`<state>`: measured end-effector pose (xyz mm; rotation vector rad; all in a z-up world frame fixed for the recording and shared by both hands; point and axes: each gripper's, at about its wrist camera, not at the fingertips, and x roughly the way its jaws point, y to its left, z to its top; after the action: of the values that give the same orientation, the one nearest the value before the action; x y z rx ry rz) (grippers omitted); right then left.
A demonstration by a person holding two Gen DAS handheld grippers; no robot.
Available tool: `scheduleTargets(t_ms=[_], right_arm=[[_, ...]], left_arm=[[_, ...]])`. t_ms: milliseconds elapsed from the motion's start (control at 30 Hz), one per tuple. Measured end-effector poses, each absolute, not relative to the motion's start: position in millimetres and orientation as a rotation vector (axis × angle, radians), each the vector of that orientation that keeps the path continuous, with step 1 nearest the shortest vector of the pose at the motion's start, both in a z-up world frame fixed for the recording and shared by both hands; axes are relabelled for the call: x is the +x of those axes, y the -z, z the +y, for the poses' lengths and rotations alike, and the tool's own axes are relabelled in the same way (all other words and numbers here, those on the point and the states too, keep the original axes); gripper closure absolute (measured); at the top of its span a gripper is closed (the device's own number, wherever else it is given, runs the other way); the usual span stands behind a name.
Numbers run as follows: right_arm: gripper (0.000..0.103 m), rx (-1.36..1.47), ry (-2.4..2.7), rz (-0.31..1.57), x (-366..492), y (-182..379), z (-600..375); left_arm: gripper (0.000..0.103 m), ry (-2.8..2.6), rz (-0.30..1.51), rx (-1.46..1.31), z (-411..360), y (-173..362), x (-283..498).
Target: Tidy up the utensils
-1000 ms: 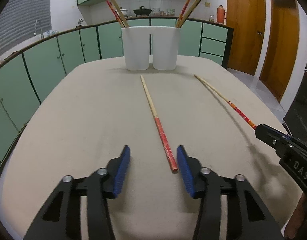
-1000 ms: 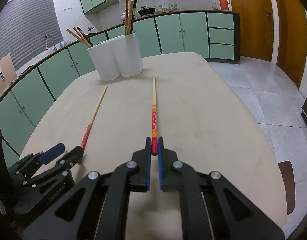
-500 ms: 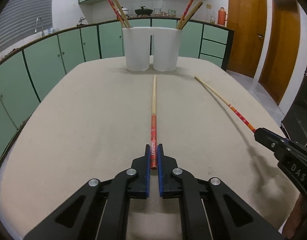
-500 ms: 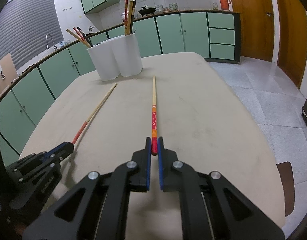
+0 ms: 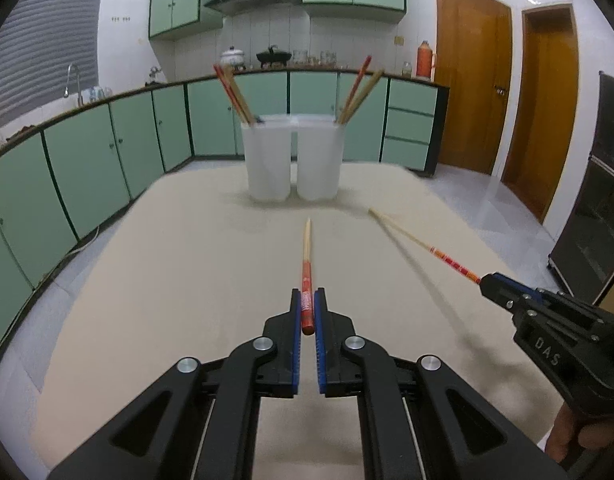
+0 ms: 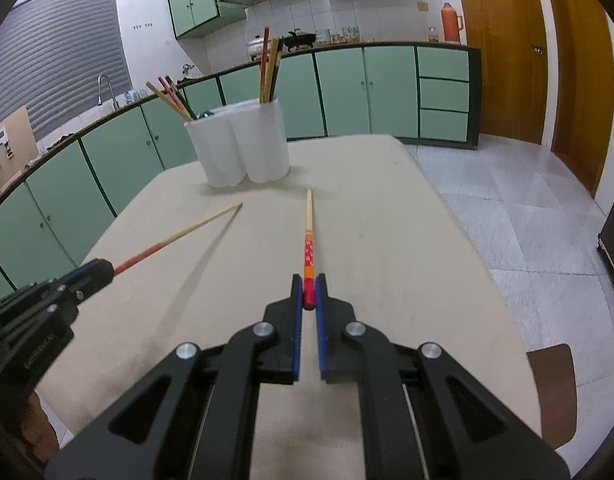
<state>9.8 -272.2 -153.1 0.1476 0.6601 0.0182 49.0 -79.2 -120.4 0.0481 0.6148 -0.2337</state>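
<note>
- Near: the left tongs [image 5: 307,312] are clenched on the red end of one chopstick [image 5: 306,256], lifted off the tabletop [image 5: 167,264].
- The right tongs [image 6: 309,294] grip a second chopstick [image 6: 309,236] at its red-and-orange end.
- Both tips point toward the far white twin holder [image 5: 293,156]; chopsticks already stand in each cup.
- Best approach, I judge: raise each tip above the rim, tilt downward, then release into a cup.

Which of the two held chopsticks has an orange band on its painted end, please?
The chopstick in the right gripper: that chopstick shows an orange band above its red tip. The left gripper's chopstick is red there, without such a band.
</note>
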Motion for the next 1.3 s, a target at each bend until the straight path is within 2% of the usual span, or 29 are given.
scheduleTargets(t_ms=[500,800,1000,1300], right_arm=[[0.098,0.106,-0.032,0.554,9.0,91.2,-270.8],[0.098,0.120,-0.017,0.707,12.9,144.3,-264.1],[0.098,0.133,-0.018,0.770,20.5,176.0,-262.6],[0.098,0.154,-0.016,0.800,30.7,195.3,-264.4]], left_arm=[[0.101,0.259,0.485,0.011,-64.0,62.6,47.7],[0.096,0.289,0.670,0.011,-57.5,125.2,55.6],[0.074,0.298,0.743,0.012,-57.2,162.3,56.1],[0.072,0.316,0.804,0.022,-63.0,185.4,59.5]])
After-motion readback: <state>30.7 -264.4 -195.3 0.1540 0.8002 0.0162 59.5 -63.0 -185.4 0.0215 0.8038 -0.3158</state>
